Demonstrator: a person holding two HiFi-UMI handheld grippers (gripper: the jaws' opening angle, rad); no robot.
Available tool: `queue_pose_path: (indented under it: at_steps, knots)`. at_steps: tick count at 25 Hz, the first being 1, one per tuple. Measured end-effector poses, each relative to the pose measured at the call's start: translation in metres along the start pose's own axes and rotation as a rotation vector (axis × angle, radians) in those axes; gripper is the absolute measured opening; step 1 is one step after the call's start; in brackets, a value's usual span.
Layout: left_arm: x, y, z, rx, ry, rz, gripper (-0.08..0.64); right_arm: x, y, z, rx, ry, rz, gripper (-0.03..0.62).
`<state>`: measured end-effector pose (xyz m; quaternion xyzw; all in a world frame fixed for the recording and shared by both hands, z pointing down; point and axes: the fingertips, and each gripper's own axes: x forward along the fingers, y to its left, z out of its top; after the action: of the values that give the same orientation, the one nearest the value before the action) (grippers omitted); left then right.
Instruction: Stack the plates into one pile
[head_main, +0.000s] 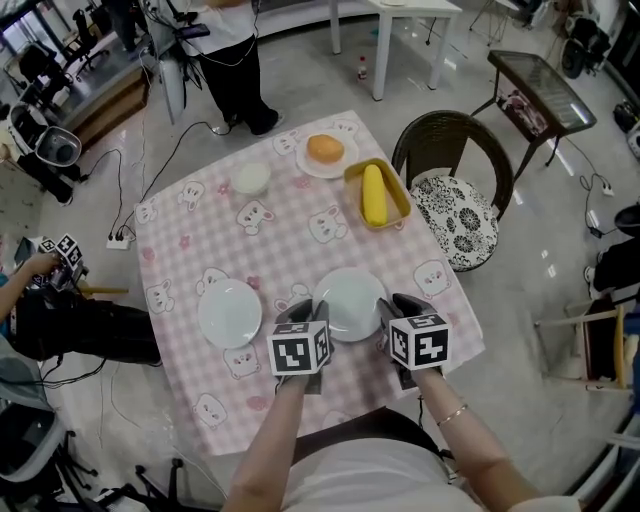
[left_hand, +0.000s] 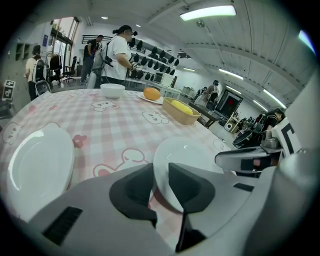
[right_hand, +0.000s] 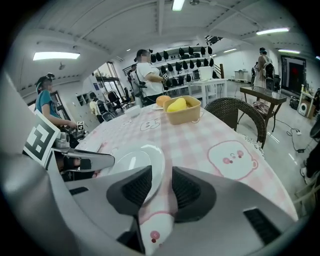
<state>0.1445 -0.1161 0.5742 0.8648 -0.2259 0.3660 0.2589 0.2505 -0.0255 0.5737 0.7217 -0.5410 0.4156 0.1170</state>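
Two white plates lie apart on the desk (head_main: 185, 245), so no pile exists yet. I judge the task to be at its very beginning. The centre plate (head_main: 350, 300) rests flat on the pink checked cloth near the 6 o'clock edge of the desk, just in front of the person. The second plate (head_main: 230, 312) lies at its 9 o'clock, near but not touching. What is left is to lift one plate, carry it over the other and set it on top. A smaller plate (head_main: 325, 152) with an orange round food on it stands at the 12 o'clock side. Whether it belongs to the pile I cannot say.

Both forearms come in from 6 o'clock, side by side. Both tongs point forward and slant down to the desk, with the marker cubes turned up. The left tongs (left_hand: 160, 171) stand at about 7 o'clock of the centre plate with its rim between the pads. The pads seem to press on it, so I read a grasp. The right tongs (right_hand: 161, 175) stand at about 4 o'clock of the same plate. The rim is between their jaws too, but a strip of cloth shows beside it, so they are released.
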Motion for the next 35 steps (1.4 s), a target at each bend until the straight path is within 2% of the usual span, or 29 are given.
queue_pose_path:
  at_steps: [7, 9, 11, 19, 26, 35]
  knots:
    - [-0.001, 0.0, 0.0, -0.001, 0.001, -0.005, 0.114, 0.008, 0.006, -0.002, -0.02, 0.039, -0.004, 0.133]
    - [-0.001, -0.001, 0.0, -0.001, 0.001, -0.006, 0.114, 0.008, 0.008, -0.002, -0.029, 0.046, -0.002, 0.108]
    - [-0.002, 0.0, 0.0, -0.002, 0.0, -0.005, 0.113, 0.009, 0.01, -0.001, -0.033, 0.053, -0.005, 0.11]
    - [-0.008, 0.003, 0.003, -0.025, -0.006, -0.033, 0.106, 0.005, 0.014, 0.005, -0.017, 0.046, -0.024, 0.1]
    - [-0.034, 0.028, 0.011, -0.063, -0.085, 0.04, 0.084, 0.009, 0.043, 0.024, -0.056, 0.004, 0.041, 0.072]
    - [-0.098, 0.094, 0.015, -0.219, -0.213, 0.181, 0.08, 0.023, 0.133, 0.057, -0.197, -0.012, 0.213, 0.067]
